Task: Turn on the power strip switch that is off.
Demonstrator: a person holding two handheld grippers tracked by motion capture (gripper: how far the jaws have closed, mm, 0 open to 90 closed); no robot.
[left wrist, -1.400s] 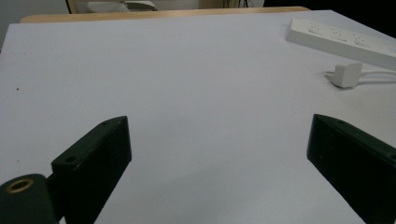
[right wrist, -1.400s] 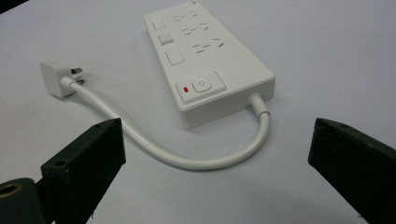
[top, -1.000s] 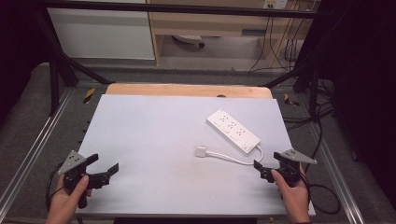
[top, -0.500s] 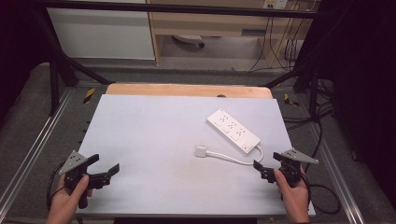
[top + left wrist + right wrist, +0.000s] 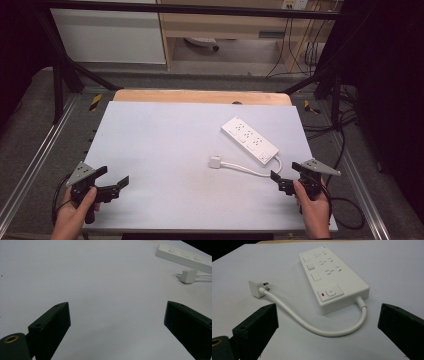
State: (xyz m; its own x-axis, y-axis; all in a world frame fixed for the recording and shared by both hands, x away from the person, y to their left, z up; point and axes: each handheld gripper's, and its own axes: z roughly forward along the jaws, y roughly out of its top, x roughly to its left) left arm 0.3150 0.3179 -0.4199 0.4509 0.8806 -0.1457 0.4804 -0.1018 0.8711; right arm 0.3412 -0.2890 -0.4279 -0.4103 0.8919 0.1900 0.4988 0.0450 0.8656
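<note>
A white power strip (image 5: 249,139) lies at an angle on the right half of the white tabletop (image 5: 160,145). Its short cable (image 5: 250,171) curls back to a white plug (image 5: 215,162) lying loose on the table. My right gripper (image 5: 284,173) stands open near the front right corner, just short of the cable's bend. In the right gripper view the power strip (image 5: 332,275), plug (image 5: 255,288) and cable (image 5: 324,331) sit ahead of the open right gripper (image 5: 328,308). My left gripper (image 5: 112,178) is open at the front left. In the left gripper view, that gripper (image 5: 117,307) has nothing between its jaws, with the strip (image 5: 183,256) and plug (image 5: 188,276) far off.
A wooden strip (image 5: 200,96) borders the table's far edge. Metal rails (image 5: 35,160) run along both sides. Black frame poles (image 5: 62,65) and loose cables (image 5: 345,205) stand on the floor around the table.
</note>
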